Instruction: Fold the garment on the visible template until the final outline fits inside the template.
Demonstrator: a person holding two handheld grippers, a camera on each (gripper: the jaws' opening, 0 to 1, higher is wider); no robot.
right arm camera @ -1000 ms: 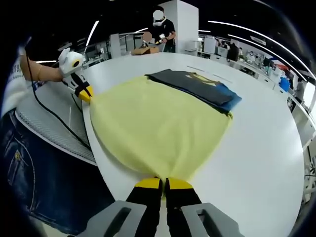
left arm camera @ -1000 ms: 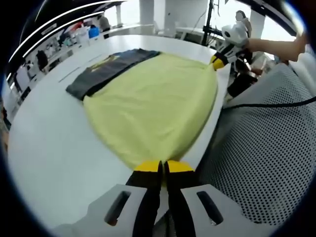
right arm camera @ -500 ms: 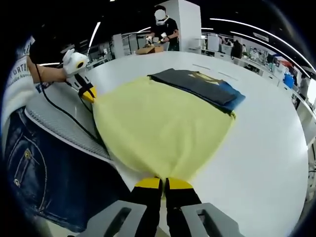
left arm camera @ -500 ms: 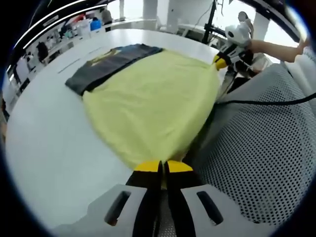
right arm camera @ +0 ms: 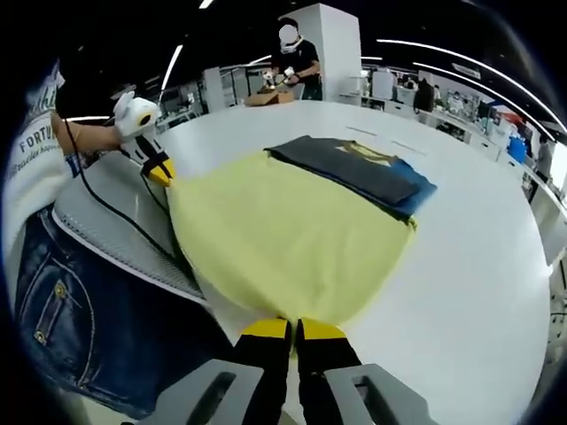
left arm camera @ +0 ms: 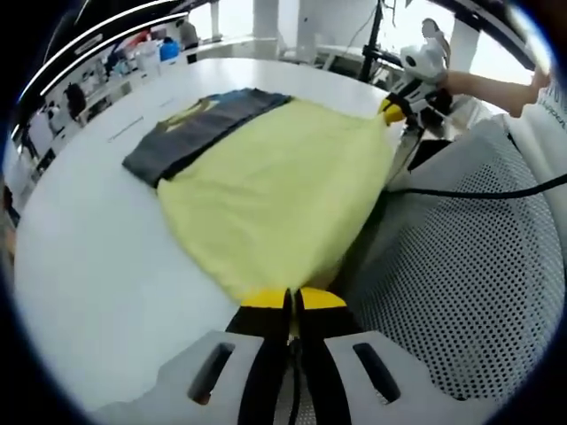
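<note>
A yellow garment (left arm camera: 275, 195) lies spread on the white table (left arm camera: 89, 239), its near edge drawn past the table's rim. My left gripper (left arm camera: 292, 299) is shut on one near corner of it. In the left gripper view, the right gripper (left arm camera: 392, 110) pinches the other near corner at the upper right. In the right gripper view the yellow garment (right arm camera: 283, 235) stretches from my right gripper (right arm camera: 294, 329), shut on its corner, to the left gripper (right arm camera: 159, 173) at the upper left. A dark grey folded garment (right arm camera: 350, 170) lies at the yellow one's far edge.
The person's mesh top (left arm camera: 469, 266) and jeans (right arm camera: 80, 336) stand close against the table's near rim. A black cable (right arm camera: 106, 208) runs across them. Another person (right arm camera: 297, 57) stands beyond the far side of the table (right arm camera: 478, 266). Shelves with items (left arm camera: 142, 57) line the background.
Both grippers have kept their hold and drawn the yellow garment's near edge off the table toward the person. The views have shifted a little with the hands.
</note>
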